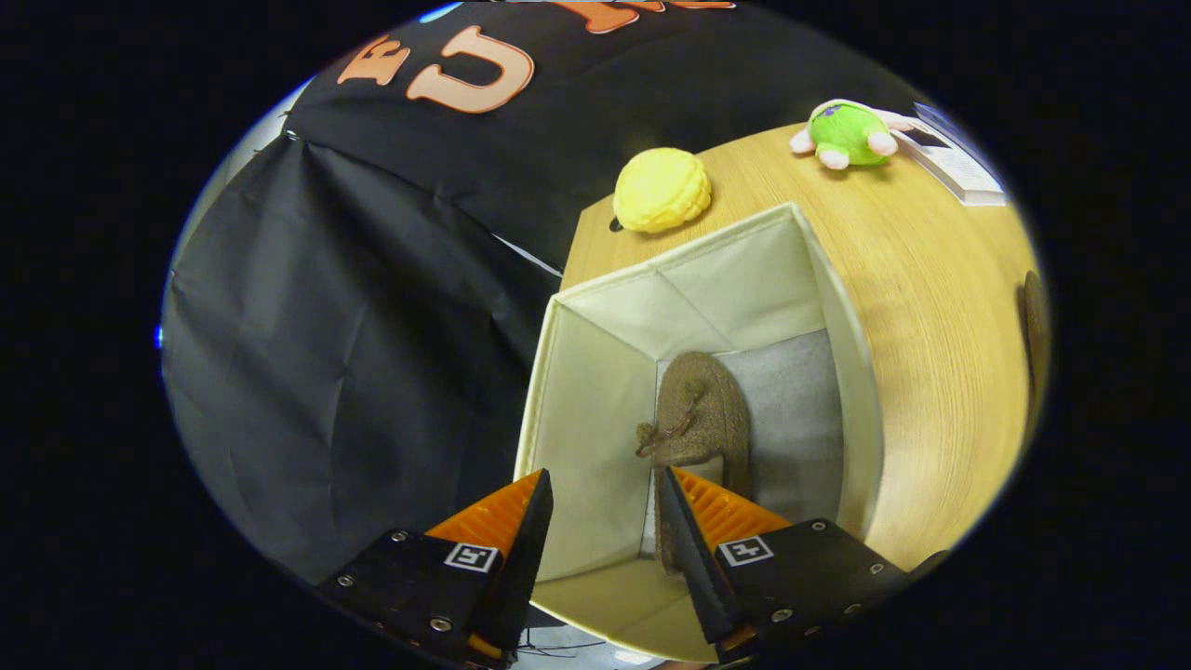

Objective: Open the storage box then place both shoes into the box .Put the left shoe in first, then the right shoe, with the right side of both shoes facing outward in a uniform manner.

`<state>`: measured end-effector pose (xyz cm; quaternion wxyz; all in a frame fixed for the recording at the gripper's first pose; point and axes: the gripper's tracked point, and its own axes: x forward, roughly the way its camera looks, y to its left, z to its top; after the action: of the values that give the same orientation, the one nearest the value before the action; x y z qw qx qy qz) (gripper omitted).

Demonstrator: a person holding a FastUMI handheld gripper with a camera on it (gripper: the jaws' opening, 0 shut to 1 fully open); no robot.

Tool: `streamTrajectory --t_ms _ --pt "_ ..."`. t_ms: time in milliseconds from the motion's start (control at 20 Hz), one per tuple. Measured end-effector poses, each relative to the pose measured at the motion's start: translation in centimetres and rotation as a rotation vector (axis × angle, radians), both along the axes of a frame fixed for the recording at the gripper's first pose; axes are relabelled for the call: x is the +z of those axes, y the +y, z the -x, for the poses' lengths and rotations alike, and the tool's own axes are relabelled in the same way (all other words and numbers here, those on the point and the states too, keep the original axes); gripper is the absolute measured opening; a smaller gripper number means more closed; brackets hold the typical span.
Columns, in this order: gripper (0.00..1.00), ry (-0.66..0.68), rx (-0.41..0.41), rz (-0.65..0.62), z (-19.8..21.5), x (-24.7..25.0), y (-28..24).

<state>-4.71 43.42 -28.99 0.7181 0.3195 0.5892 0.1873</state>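
Storage box (595,409): open, on wooden table (930,307). 1 brown shoe (702,419) is seen inside, against its left wall. Gripper (605,521): fingers spread apart, nothing grasped, above the box's near edge.

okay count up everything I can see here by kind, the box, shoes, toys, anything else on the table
Storage box: 1, open
Shoes: 1, a brown shoe inside the box, just ahead of the open gripper
Soft toys: 2, a yellow one and a green one
White booklet: 1
Total: 5, on the wooden table
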Motion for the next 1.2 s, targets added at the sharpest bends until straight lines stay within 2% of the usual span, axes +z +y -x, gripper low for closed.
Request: streamTrajectory --t_ms 300,600,750,900,1200 --pt "0.82 -0.166 -0.023 0.01 -0.8 4.1 -5.6" --pt "0.91 -0.304 -0.033 0.136 -0.6 4.7 -12.8" --pt "0.95 -0.321 -0.034 0.153 0.1 4.6 -15.9" --pt "0.95 -0.308 -0.028 0.222 1.0 2.3 -20.2" --pt "0.95 -0.237 -0.109 0.35 2.9 -2.7 -29.7"
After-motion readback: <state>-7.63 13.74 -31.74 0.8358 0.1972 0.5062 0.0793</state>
